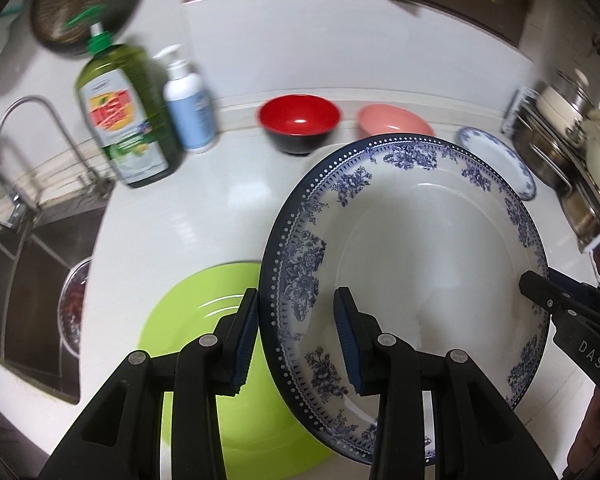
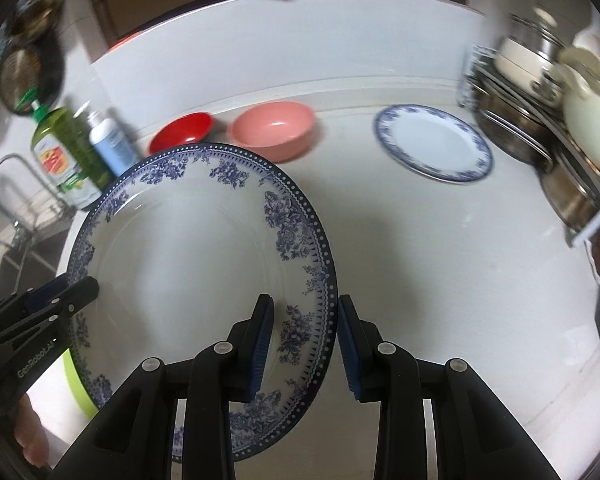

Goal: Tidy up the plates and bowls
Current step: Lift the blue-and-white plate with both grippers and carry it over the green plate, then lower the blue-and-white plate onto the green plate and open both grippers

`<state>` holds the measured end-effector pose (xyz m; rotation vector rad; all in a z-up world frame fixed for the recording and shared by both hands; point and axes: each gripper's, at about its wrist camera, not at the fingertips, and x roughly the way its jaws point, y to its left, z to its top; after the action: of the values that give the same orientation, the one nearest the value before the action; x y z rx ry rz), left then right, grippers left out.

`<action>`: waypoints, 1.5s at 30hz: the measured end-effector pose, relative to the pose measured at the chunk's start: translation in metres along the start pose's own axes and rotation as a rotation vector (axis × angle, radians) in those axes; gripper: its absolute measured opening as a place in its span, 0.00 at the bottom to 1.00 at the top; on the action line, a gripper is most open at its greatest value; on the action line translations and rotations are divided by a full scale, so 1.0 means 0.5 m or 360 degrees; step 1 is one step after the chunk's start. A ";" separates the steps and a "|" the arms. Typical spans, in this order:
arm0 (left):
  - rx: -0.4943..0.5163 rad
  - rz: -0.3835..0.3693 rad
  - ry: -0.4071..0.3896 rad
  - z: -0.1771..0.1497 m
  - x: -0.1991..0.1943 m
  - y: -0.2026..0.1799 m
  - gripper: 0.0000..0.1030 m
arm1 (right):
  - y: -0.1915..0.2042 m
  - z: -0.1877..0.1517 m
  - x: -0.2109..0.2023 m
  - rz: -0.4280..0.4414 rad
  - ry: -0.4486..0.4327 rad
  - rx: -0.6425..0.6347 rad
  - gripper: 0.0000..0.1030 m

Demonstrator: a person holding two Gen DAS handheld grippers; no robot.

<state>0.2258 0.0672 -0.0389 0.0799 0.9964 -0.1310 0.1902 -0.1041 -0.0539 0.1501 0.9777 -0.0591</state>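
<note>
A large white plate with a blue floral rim (image 1: 420, 248) (image 2: 188, 256) hangs tilted above the counter, held from both sides. My left gripper (image 1: 298, 344) is shut on its left rim, one pad under the edge and one on the inner face. My right gripper (image 2: 305, 348) is shut on the opposite rim and also shows at the right edge of the left wrist view. Below the plate lies a lime green plate (image 1: 196, 340) (image 2: 74, 388). At the back stand a red bowl (image 1: 298, 120) (image 2: 182, 130), a pink bowl (image 1: 392, 120) (image 2: 274, 128) and a smaller blue-rimmed plate (image 1: 500, 160) (image 2: 434, 142).
A sink (image 1: 32, 280) with a faucet (image 1: 24, 120) is at the left. A green soap bottle (image 1: 120, 120) and a white pump bottle (image 1: 188, 108) stand by it. A wire rack with steel pots (image 2: 540, 128) fills the right. White counter (image 2: 440, 280) lies open in front of the small plate.
</note>
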 end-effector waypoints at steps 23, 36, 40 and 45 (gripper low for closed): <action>-0.0349 0.0225 0.0178 -0.116 0.008 0.237 0.37 | 0.150 -0.019 0.051 0.0226 0.0145 -0.0384 0.33; -0.0368 0.0199 0.0344 -0.142 0.092 0.265 0.37 | 0.195 -0.059 0.138 0.0198 0.0343 -0.0410 0.33; -0.0371 0.0187 0.0374 -0.145 0.107 0.268 0.37 | 0.197 -0.066 0.157 0.0185 0.0380 -0.0396 0.33; -0.0374 0.0177 0.0401 -0.145 0.117 0.273 0.37 | 0.199 -0.069 0.168 0.0161 0.0399 -0.0398 0.33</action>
<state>0.2167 0.2069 -0.1262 -0.0646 1.2496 0.1010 0.2202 0.0008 -0.1326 -0.0243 1.2166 0.1783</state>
